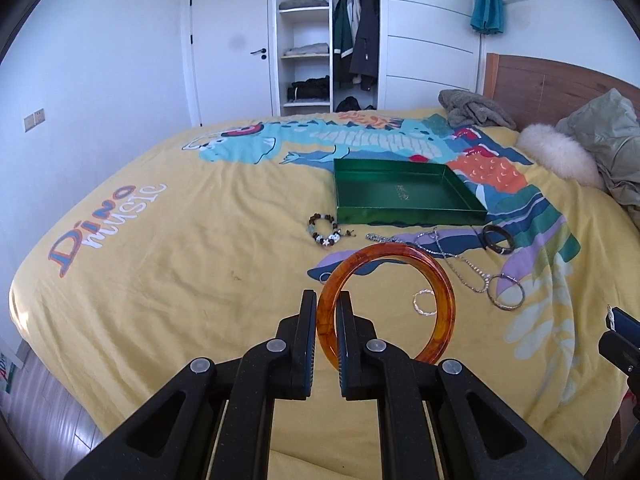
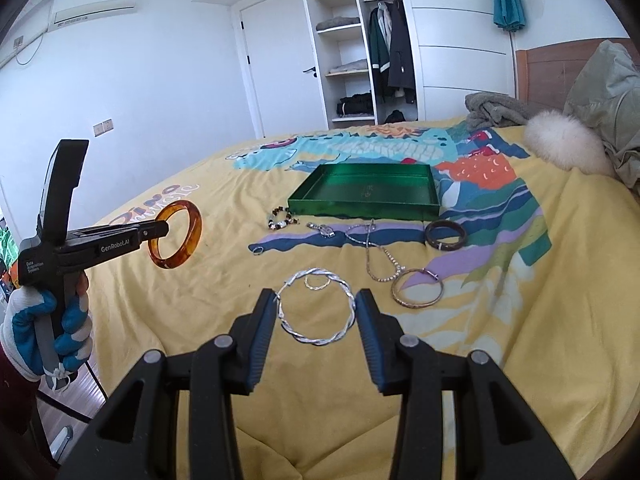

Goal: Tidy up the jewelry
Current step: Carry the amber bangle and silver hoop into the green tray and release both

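Jewelry is being collected from the bed (image 1: 160, 280) into the green tray (image 1: 404, 196), and the step in hand is the carrying of two pieces at once. The left gripper (image 1: 327, 312) is clenched on the rim of the amber bangle (image 1: 386, 304), which hangs in the air above the yellow cover; in the right wrist view the bangle (image 2: 176, 236) is seen sticking out of the left gripper (image 2: 162, 232), held by a gloved hand (image 2: 52, 332). The right gripper (image 2: 316, 312) grasps the twisted silver hoop (image 2: 318, 306) across its width, one pad on each side, so the jaws stand half apart but they are not released. The tray (image 2: 360, 208) lies farther up the bed and looks empty. In front of it remain the bead bracelet (image 2: 282, 218), a chain (image 2: 380, 256), a dark bangle (image 2: 445, 235), a thin bangle (image 2: 418, 290), a small hoop (image 2: 316, 281) and a small ring (image 2: 258, 251). I judge that the task is only at its beginning. The next move calls for bringing both grippers forward over the loose pieces without touching them, then lowering each one inside the tray walls before the jaws open. The hoop is thin and is held only by its edges, so it may slip or twist; a slow and level carrying seems safer.
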